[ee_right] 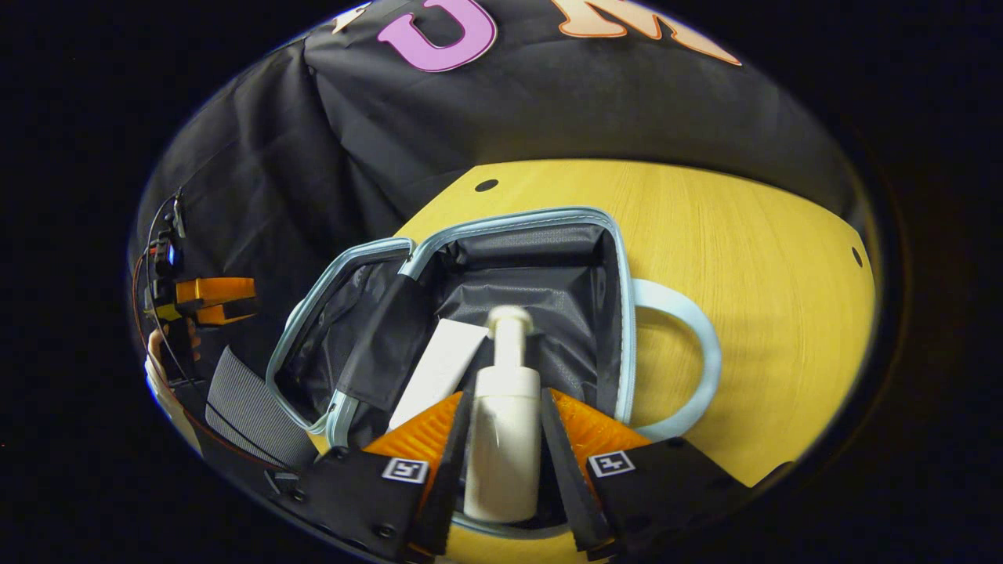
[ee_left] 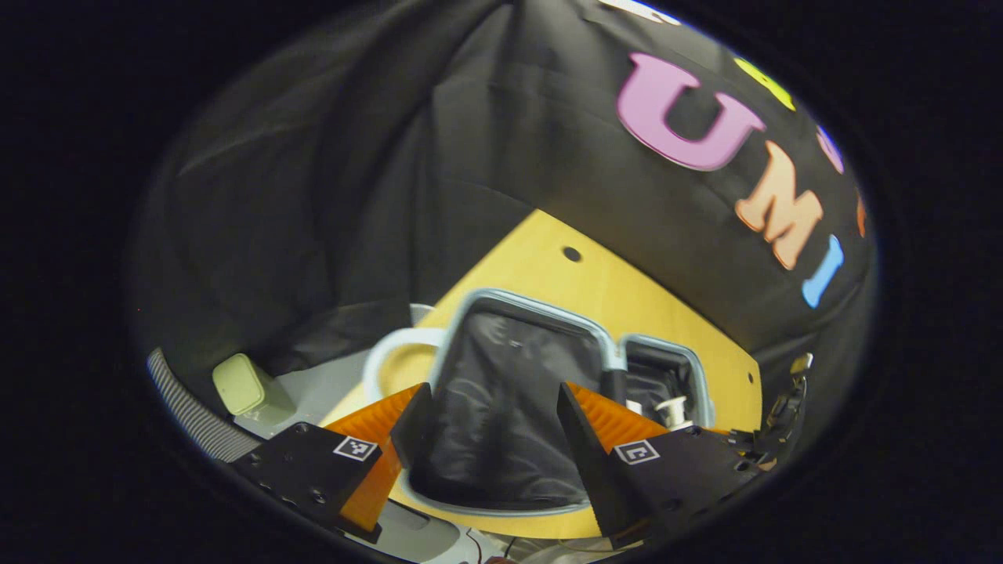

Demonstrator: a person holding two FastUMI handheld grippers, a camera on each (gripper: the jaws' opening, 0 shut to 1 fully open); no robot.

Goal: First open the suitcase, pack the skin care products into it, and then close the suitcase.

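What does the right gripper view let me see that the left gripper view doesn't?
Right gripper view: a white pump bottle standing full length between the right tool fingers, which flank it closely, and a hand holding the left tool far off. Left gripper view: a pale green box off the table's edge. Both: the open suitcase with dark lining, its pale loop handle, and the yellow wooden table.

We see a yellow wooden table with small holes near its edges, and on it lies an open suitcase with a pale handle.
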